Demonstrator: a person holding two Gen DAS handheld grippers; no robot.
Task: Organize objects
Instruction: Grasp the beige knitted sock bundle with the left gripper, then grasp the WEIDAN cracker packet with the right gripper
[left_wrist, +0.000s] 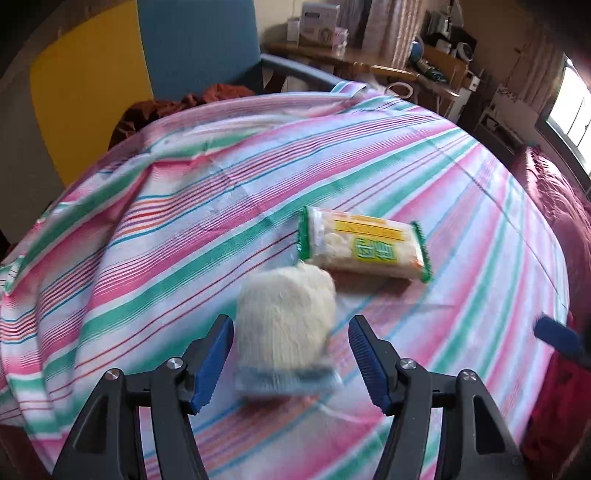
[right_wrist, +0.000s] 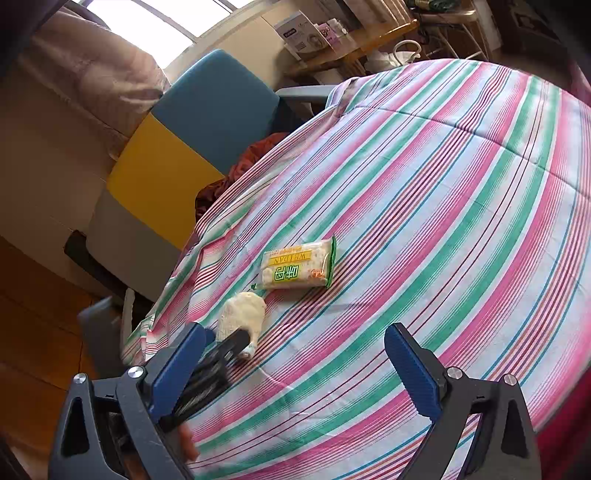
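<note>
Left gripper (left_wrist: 291, 362) gapes around a white woolly bundle (left_wrist: 286, 317), pads clear of it; right gripper (right_wrist: 295, 373) stands wide and empty.
The bundle lies mid-cloth on the striped tablecloth (left_wrist: 147, 229), just beside a green-edged snack packet (left_wrist: 364, 245), nearer the chair-side edge. Risk: closing off-centre could pinch cloth or nudge the packet.

Striped bedsheet (left_wrist: 406, 155) carries a snack packet (left_wrist: 364, 242) and mushroom pack (left_wrist: 286, 325).
</note>
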